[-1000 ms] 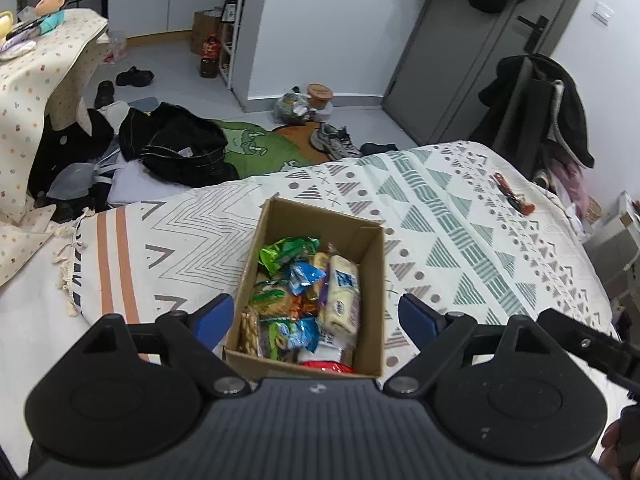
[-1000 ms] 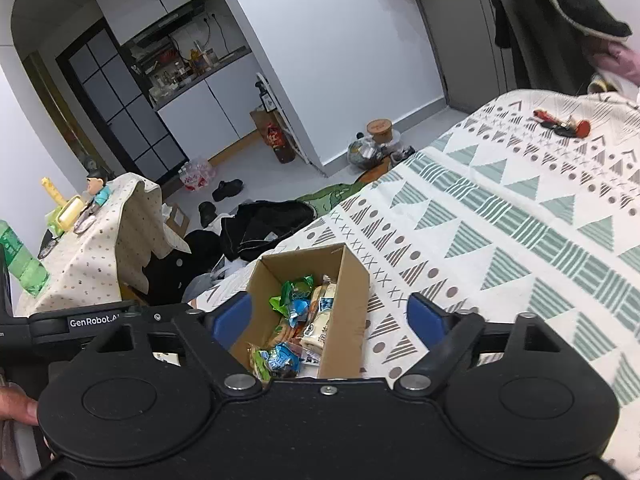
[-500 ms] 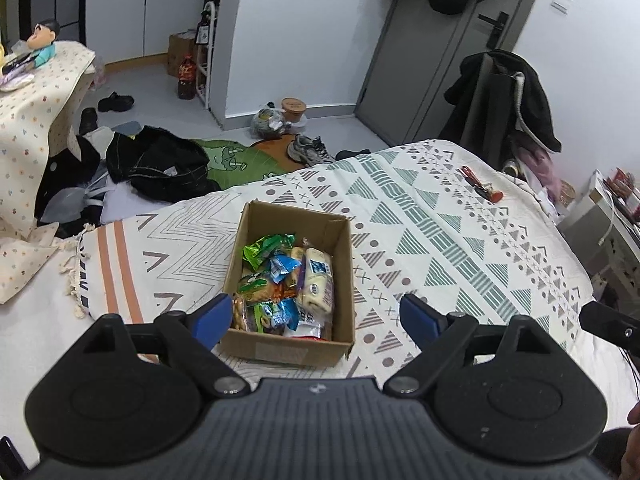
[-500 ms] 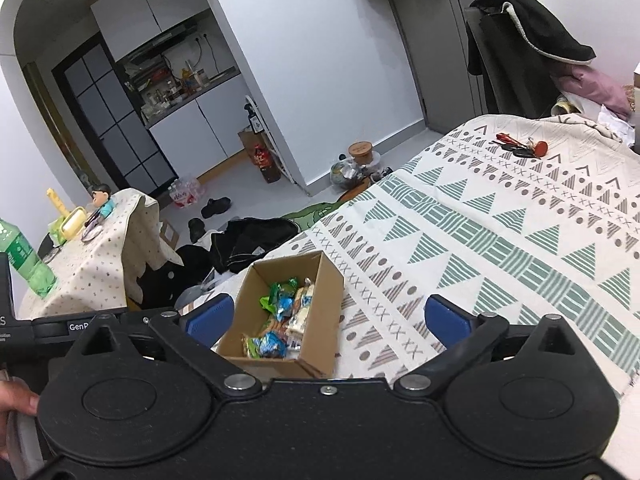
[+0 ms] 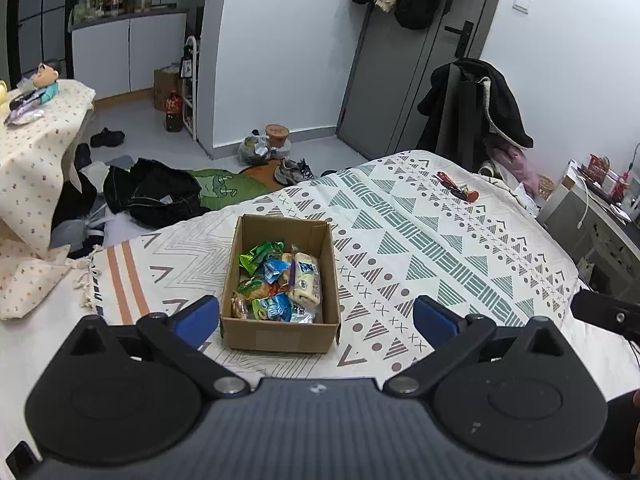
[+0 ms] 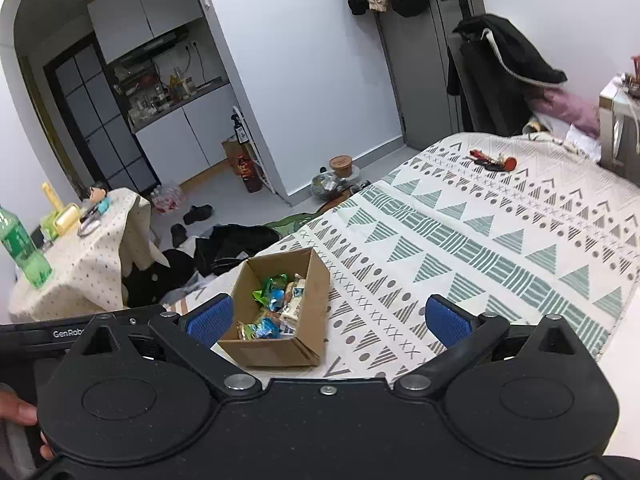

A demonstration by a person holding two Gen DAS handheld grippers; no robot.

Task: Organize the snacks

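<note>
Bed point(image 5: 440, 240): woven cover, printed triangles and dots. On it, one open rectangular cardboard box point(image 5: 280, 336) holding crinkly foil snack packets point(image 5: 276, 280) (green, blue, cream). Your left gripper point(image 5: 316, 316) and right gripper point(image 6: 326, 318): both spread wide, empty, short of the box.

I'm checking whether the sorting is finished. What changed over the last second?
Both grippers pulled back and up from the cardboard box, which now looks smaller in both views. Left gripper and right gripper stayed open and empty; nothing was grasped or released. The snack packets lie as before in the box on the patterned bedspread.
</note>
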